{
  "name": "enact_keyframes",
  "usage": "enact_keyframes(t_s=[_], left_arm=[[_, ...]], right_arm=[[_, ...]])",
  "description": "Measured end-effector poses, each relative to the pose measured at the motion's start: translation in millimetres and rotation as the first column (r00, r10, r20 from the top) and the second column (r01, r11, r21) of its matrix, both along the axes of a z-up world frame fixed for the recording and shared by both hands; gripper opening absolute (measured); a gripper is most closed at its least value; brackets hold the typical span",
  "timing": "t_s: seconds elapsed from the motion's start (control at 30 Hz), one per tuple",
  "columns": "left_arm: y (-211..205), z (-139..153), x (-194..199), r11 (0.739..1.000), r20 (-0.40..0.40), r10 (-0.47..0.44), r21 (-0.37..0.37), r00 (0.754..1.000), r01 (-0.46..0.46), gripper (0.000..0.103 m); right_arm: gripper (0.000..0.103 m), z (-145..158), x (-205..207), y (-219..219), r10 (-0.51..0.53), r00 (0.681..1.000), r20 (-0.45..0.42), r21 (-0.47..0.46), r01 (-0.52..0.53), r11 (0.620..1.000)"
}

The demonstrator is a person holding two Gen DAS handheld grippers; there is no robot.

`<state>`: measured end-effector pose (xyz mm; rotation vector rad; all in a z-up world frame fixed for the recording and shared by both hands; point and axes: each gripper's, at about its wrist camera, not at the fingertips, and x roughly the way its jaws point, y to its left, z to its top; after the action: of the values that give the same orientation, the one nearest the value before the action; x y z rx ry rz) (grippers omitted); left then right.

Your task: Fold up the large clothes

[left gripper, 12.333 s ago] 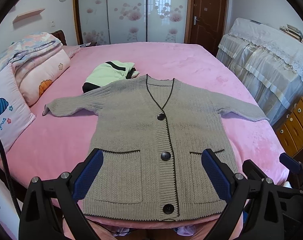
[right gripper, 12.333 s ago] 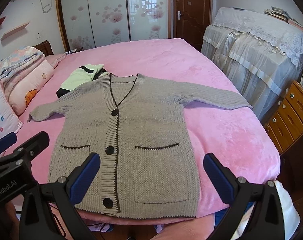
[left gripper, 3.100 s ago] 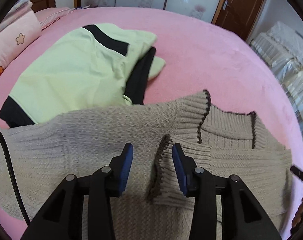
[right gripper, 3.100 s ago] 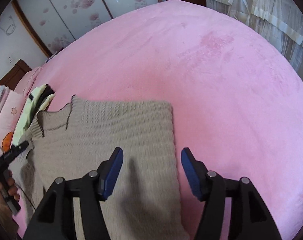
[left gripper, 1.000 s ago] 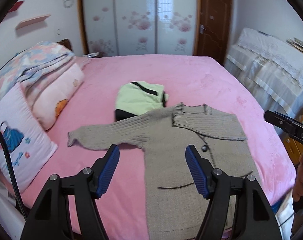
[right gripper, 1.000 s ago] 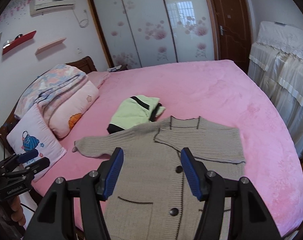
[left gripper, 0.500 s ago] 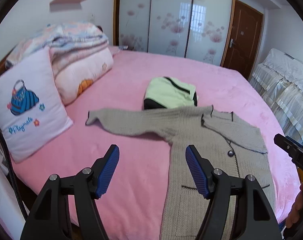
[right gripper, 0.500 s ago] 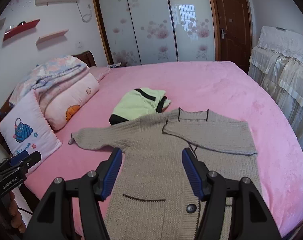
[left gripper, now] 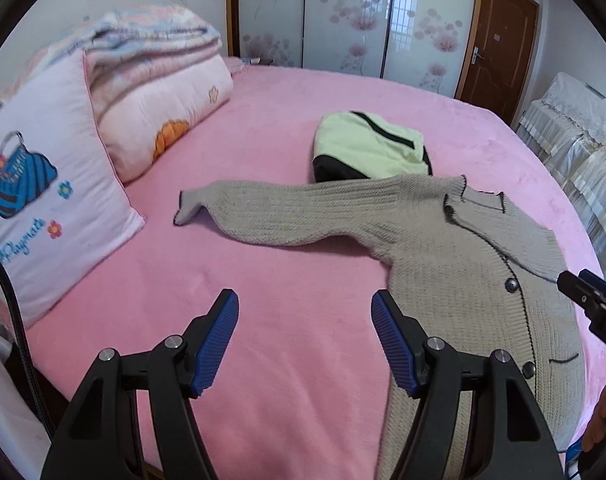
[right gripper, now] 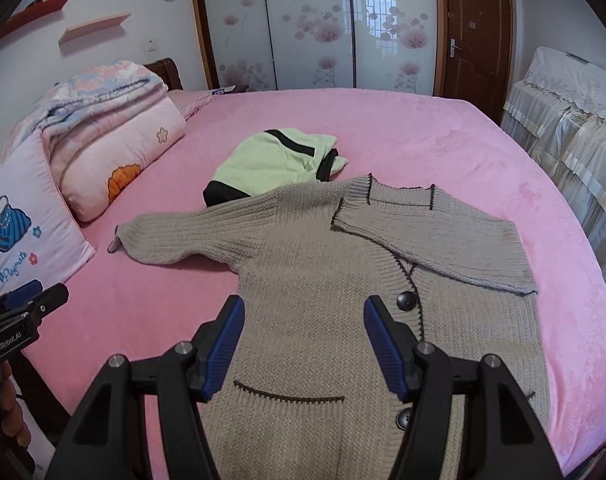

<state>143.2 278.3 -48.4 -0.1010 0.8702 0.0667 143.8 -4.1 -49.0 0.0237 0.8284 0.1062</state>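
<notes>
Jaws on our left gripper (left gripper: 305,306) and right gripper (right gripper: 303,312) stand apart, holding nothing. We see the grey cardigan (right gripper: 327,280) flat on the pink bed (right gripper: 423,128), beneath the right gripper and right of the left gripper, one sleeve (right gripper: 435,240) folded across its chest, the other sleeve (left gripper: 271,210) outstretched ahead of the left gripper.

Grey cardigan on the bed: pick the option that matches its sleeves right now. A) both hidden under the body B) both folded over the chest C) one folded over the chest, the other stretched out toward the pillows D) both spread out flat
C: on the grey cardigan, one sleeve lies folded across the chest, while the other sleeve stretches out on the pink bed toward the pillows.
</notes>
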Motion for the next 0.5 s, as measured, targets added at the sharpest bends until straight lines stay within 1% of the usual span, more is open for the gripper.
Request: enact_keyframes(t_s=[0.07,0.17,0.27,0.37,0.4,0.5], left_arm=[[9.8,-12.6,12.0,0.999,-0.021,-0.003,-0.036,1.0,0.002,0.068],[27.9,-35.4,32.0,0.994,-0.053,-0.011,-0.11,0.999,0.005,0.067],[49.5,-62.0,54.5,0.979,-0.098,-0.005,-0.202,0.995,-0.015,0.068],[73.7,-91.2,78.2,0.954,-0.139,0.023,-0.294,0.99,-0.063,0.067],[83.7,-103.6,88.8,0.941,-0.155,0.037,-0.327,0.987,-0.087,0.067],[104.5,-129.7,113.5,0.917,-0.185,0.078,-0.371,0.98,-0.143,0.067]], right_arm=[[0.062,-9.7,8.6,7.1,0.003,1.0,-0.007,-0.007,-0.003,1.0],[0.062,-22.5,21.0,16.6,0.013,1.0,-0.024,-0.01,-0.014,1.0],[0.062,-40.8,35.5,28.6,0.033,0.998,-0.055,-0.012,-0.034,0.999],[0.062,-56.0,45.6,37.5,0.046,0.996,-0.078,-0.022,-0.048,0.999],[0.062,-62.5,49.7,41.3,0.051,0.995,-0.087,-0.024,-0.053,0.998],[0.062,-75.7,57.8,47.7,0.061,0.993,-0.106,-0.025,-0.064,0.998]])
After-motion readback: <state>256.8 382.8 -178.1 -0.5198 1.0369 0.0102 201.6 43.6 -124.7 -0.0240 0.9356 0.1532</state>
